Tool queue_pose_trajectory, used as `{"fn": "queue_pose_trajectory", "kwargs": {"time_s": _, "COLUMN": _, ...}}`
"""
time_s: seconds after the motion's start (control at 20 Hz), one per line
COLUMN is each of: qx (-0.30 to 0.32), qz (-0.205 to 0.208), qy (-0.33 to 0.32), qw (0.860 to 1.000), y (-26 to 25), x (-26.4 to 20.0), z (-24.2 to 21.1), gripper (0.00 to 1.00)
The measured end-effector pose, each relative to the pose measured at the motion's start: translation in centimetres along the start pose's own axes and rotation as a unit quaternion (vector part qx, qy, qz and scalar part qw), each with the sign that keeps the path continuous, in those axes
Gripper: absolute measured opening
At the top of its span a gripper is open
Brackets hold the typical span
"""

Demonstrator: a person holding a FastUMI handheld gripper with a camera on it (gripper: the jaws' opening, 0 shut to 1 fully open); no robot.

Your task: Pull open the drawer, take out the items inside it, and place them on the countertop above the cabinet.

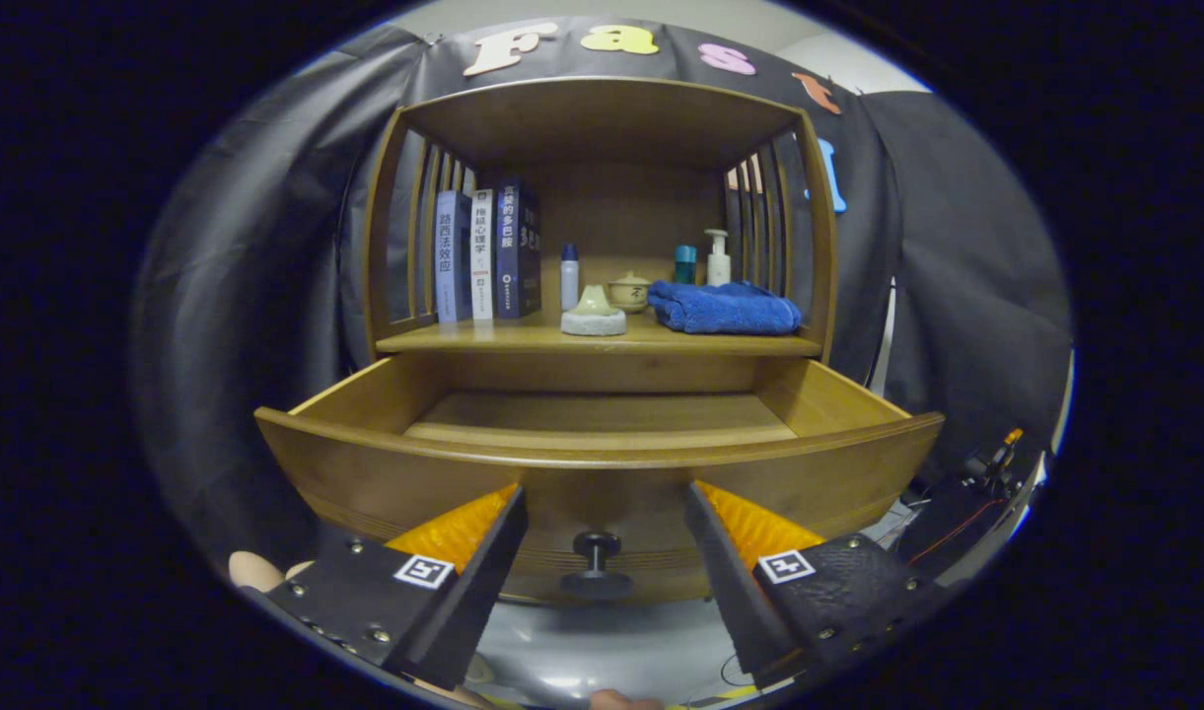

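The wooden drawer of the cabinet stands pulled out toward me, and the part of its floor that I see is bare. Its dark round knob sits on the front panel, between my fingers and a little beyond their tips. My gripper is open, fingers spread wide to either side of the knob, touching nothing. Above the drawer, the countertop carries a folded blue towel, a small grey-green dish, a lidded cup, several bottles and three upright books.
The cabinet's slatted side walls and roof enclose the countertop shelf. Black cloth hangs behind and beside the cabinet. Dark equipment with an orange part sits low to the right of the drawer. A hand shows beside the left finger.
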State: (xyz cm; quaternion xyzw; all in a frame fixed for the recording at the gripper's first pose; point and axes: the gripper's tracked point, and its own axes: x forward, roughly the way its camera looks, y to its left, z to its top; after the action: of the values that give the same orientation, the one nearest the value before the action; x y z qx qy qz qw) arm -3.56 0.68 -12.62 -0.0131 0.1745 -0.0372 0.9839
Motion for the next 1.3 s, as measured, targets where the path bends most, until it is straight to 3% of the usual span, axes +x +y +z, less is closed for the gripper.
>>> {"fn": "queue_pose_trajectory", "kwargs": {"time_s": 1.3, "qx": -0.001, "qz": -0.007, "qy": -0.007, "qw": 1.0, "y": 1.1, "x": 6.3, "z": 2.5, "gripper": 0.99}}
